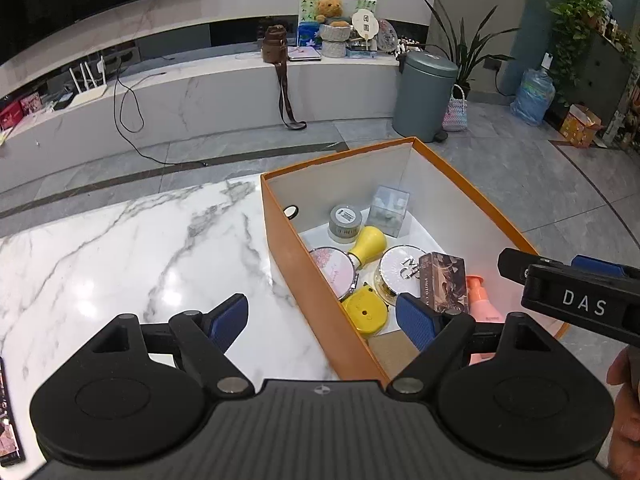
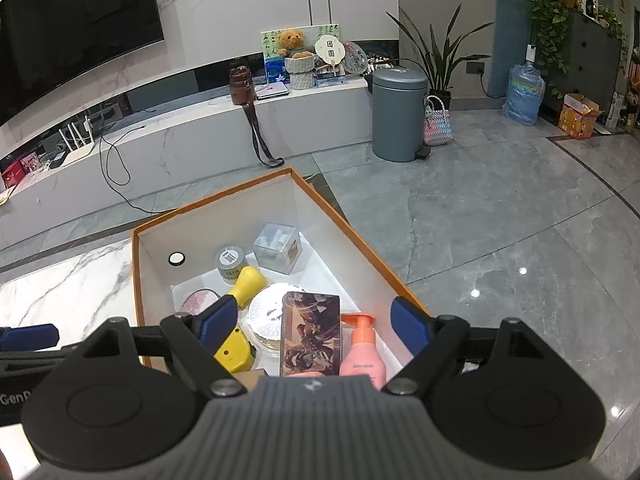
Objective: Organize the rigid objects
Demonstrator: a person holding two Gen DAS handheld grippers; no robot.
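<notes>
An orange box (image 1: 280,240) (image 2: 138,280) stands on the white marble table (image 1: 120,248). Inside lie a dark patterned carton (image 1: 444,280) (image 2: 312,332), a pink pump bottle (image 1: 482,300) (image 2: 362,350), a yellow bulb-shaped item (image 1: 368,244) (image 2: 250,280), a yellow case (image 1: 366,312) (image 2: 234,350), round compacts (image 1: 334,272) (image 2: 266,316), a grey jar (image 1: 344,220) (image 2: 230,262) and a clear cube (image 1: 388,208) (image 2: 278,246). My left gripper (image 1: 326,320) is open and empty over the box's near left wall. My right gripper (image 2: 312,320) is open and empty above the carton; it shows in the left wrist view (image 1: 568,284).
A dark patterned object (image 1: 8,412) lies at the table's left edge. Beyond the table are grey floor tiles, a grey bin (image 1: 424,96) (image 2: 398,114), a low TV bench with a brown bag (image 1: 274,44), and plants at the right.
</notes>
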